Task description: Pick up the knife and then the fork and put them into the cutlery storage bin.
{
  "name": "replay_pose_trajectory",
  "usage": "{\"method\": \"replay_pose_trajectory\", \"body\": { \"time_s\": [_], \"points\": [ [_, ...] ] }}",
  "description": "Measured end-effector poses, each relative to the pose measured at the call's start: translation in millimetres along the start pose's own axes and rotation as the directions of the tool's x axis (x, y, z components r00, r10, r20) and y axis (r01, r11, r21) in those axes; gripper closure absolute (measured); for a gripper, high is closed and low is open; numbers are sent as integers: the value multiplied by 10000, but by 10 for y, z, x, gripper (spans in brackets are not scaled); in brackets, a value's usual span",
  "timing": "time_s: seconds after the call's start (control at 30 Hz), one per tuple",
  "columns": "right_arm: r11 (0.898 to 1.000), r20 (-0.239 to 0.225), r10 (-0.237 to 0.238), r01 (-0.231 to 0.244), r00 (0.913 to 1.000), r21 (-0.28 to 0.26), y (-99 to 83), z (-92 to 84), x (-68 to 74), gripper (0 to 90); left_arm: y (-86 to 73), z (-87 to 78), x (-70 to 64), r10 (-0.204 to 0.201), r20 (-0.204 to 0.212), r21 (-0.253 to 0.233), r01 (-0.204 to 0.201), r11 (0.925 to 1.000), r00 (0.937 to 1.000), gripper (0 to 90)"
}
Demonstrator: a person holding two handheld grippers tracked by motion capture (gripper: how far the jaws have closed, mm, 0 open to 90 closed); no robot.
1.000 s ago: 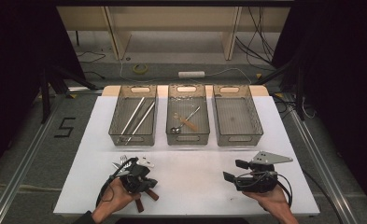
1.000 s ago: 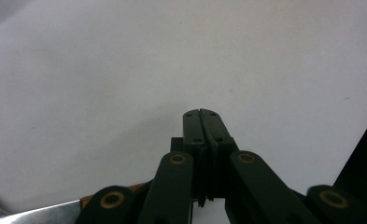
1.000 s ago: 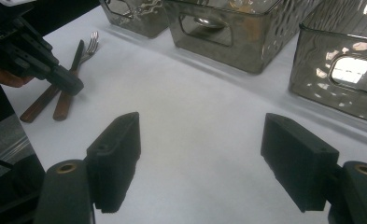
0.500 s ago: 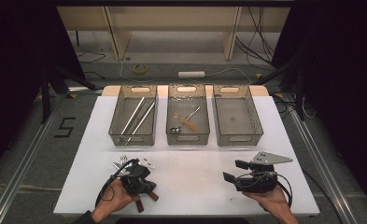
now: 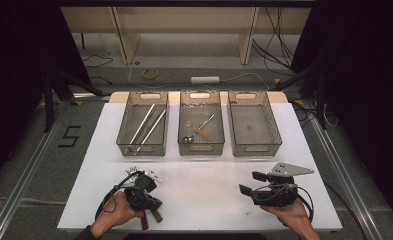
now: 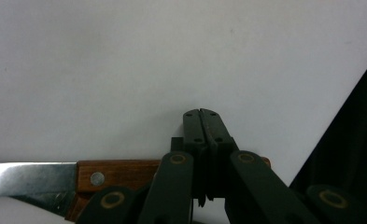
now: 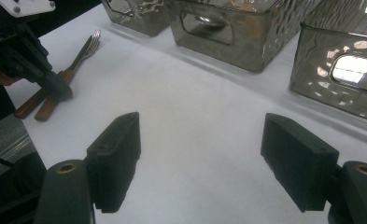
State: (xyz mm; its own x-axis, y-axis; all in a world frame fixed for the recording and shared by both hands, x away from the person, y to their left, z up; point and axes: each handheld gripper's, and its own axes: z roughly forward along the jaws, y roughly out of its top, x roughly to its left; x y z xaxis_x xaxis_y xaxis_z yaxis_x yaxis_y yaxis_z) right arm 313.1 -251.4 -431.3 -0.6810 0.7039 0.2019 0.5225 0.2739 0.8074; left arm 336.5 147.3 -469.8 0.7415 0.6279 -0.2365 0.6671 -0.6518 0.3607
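Left tool (image 6: 201, 112) clenched empty beside the knife (image 6: 78, 179); right tool (image 7: 202, 161) released.
Knife and fork (image 7: 85, 49) lie just under it; closed jaws could nudge them off the worktop (image 5: 204, 185).

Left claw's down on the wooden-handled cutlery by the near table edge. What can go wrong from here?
1. The left claw is shut with nothing between its jaws, and its tips sit by the knife handle. Pressing on would likely just shove the knife.
2. The knife and fork lie side by side, so a grasp may catch both.
3. Their handles end close to the near edge of the table, so a nudge could slide them off.
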Motion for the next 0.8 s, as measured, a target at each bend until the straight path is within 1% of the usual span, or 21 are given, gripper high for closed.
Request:
{"method": "replay_pose_trajectory", "body": {
  "time_s": [0.07, 0.13, 0.23, 0.3, 0.4, 0.53, 0.57, 0.6, 0.63, 0.67, 0.77, 0.8],
  "points": [
    [10000, -7, -14, 14, 10000, 0, 0, 0, 2, 296, -24, -16, 13, -83, 6, 102, 83, 9999, 10000, 890],
    [10000, -18, -41, 41, 10000, 10, 1, 0, 5, 296, -43, -36, 29, 32, 24, 328, -33, 9995, 10000, 890],
    [10000, -15, -75, 75, 10000, -4, 4, 1, 17, 296, -73, -59, 49, 6, 100, 607, -12, 9982, 9999, 890],
    [10000, -23, -67, 67, 10000, 2, 5, 3, 20, 296, -91, -72, 64, -12, 153, 704, 1, 9975, 9999, 890],
    [10000, -27, -81, 81, 10000, -7, 11, 3, 23, 297, -119, -104, 87, 27, -43, 941, -23, 9956, 10000, 890],
    [10000, -35, -85, 85, 10000, -1, 10, 10, 24, 297, -164, -148, 141, -31, -133, 1290, 48, 9916, 9999, 889],
    [10000, -51, -85, 85, 10000, -9, 11, 8, 26, 297, -175, -158, 155, -128, -211, 1291, 154, 9915, 9997, 889],
    [10000, -43, -79, 79, 10000, 2, 14, 7, 28, 297, -184, -168, 176, -76, -302, 1351, 116, 9908, 9995, 889],
    [10000, -45, -78, 78, 10000, 8, 14, 9, 28, 297, -194, -175, 188, -164, -269, 1394, 200, 9900, 9995, 889],
    [10000, -37, -70, 70, 10000, 23, 14, 10, 29, 297, -205, -184, 204, -140, -254, 1468, 175, 9890, 9996, 889],
    [10000, -55, -73, 73, 10000, 22, 13, 15, 31, 297, -233, -203, 238, -299, -315, 1465, 342, 9886, 9991, 889],
    [10000, -57, -60, 60, 10000, 31, 14, 15, 32, 297, -237, -211, 250, -265, -319, 1553, 312, 9874, 9991, 889]
  ]
}}
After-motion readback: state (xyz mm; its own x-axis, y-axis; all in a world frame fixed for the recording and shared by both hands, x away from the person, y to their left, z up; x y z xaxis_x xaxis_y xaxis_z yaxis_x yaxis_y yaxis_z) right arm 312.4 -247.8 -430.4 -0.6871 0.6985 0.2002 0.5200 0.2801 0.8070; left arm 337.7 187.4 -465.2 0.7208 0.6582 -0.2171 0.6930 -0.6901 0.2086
